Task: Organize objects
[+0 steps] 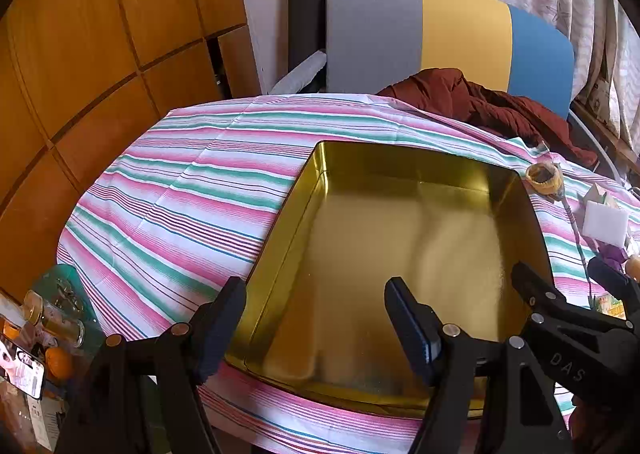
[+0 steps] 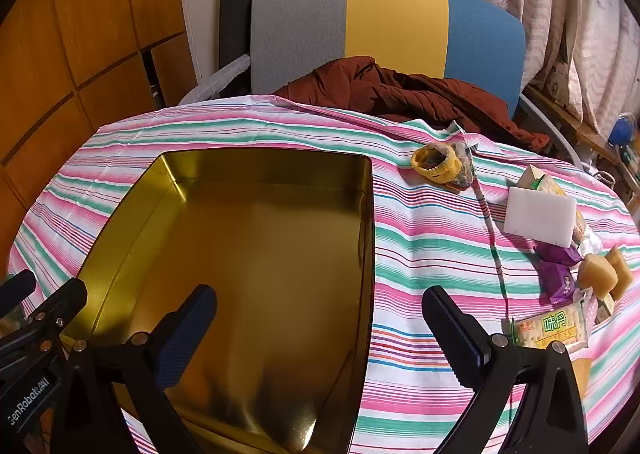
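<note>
Hovering with both jaws wide and empty over the tin (image 2: 256, 254): sponge (image 2: 540, 219) light, soft, squeezable across its flat faces; tin stiff, slippery.

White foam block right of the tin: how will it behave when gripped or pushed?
The white foam block looks like sponge, so it is probably light and squashes under the pads. It leans on a small carton, so a push may tip it flat. Its matte face should not slip much on the striped cloth.
</note>
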A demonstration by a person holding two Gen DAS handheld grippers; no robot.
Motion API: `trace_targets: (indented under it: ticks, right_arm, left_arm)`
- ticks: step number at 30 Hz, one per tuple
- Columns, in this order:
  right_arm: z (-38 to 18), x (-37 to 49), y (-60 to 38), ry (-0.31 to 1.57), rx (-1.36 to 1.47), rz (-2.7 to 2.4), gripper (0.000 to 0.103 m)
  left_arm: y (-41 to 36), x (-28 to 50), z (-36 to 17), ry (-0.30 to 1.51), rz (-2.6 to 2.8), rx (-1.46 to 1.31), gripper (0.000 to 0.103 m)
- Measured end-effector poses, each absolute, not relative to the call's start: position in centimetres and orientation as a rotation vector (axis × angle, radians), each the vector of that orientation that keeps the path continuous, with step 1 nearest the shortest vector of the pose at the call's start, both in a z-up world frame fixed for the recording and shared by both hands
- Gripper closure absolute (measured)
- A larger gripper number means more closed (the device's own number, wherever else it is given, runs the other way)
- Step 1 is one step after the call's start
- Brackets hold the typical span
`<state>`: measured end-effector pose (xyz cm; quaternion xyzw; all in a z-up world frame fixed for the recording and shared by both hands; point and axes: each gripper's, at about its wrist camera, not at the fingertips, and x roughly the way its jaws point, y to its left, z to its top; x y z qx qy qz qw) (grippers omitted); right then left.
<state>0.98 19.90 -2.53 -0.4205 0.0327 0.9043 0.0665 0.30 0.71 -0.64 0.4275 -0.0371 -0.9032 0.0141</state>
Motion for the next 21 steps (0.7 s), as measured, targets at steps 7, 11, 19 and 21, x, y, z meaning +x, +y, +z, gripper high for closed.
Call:
trace_targets:
  ticks: [7, 11, 19, 21]
  right_arm:
    - [-2.57, 1.15, 20.01, 0.099, -1.262, 2.729, 0.0]
    - [-2.48, 1.14, 20.09, 0.101, -1.259, 2.731, 0.0]
    - [-2.47, 1.25, 20.17, 0.096, -1.256, 2.735, 0.0]
    - [-2.56, 1.26, 20.19, 0.095, -1.26, 2.733, 0.0]
  left_arm:
    - [0.97, 0.38, -0.67, -0.124, -2.808, 1.336, 0.03]
    - [0.95, 0.22, -0.7, -0.123, -2.803, 1.346, 0.03]
    - [1.02, 0.2, -0.82, -0.122, -2.798, 1.361, 0.03]
    - [1.07, 0.27, -0.87, -0.126, -2.799, 1.363, 0.03]
